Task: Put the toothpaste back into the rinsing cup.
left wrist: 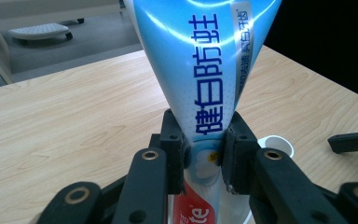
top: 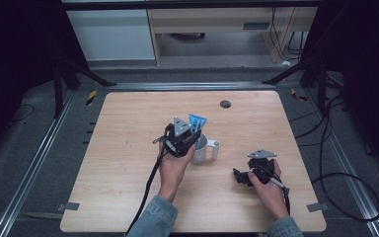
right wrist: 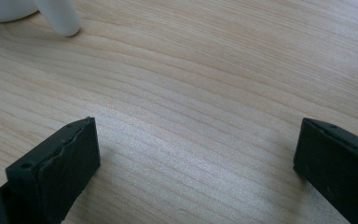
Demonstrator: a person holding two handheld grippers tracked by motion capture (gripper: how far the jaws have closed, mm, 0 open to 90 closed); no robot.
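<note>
— Fingers (left wrist: 172, 154) of the left gripper (top: 184, 138), what are they doing?
— Clamped on an upright toothpaste tube (left wrist: 205, 70) standing in a white mug (top: 201, 148) near table (top: 128, 148) centre.
— And the right gripper (top: 246, 176)?
— Spread wide, empty, at the mug's four o'clock; left is nearer.

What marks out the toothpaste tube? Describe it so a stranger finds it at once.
Start at the wooden table and go to the white mug near its middle. The toothpaste tube stands upright over that mug, pinched between the jaws of the left gripper. It alone is blue and white, with dark blue Chinese lettering and a flat flared end on top.
</note>
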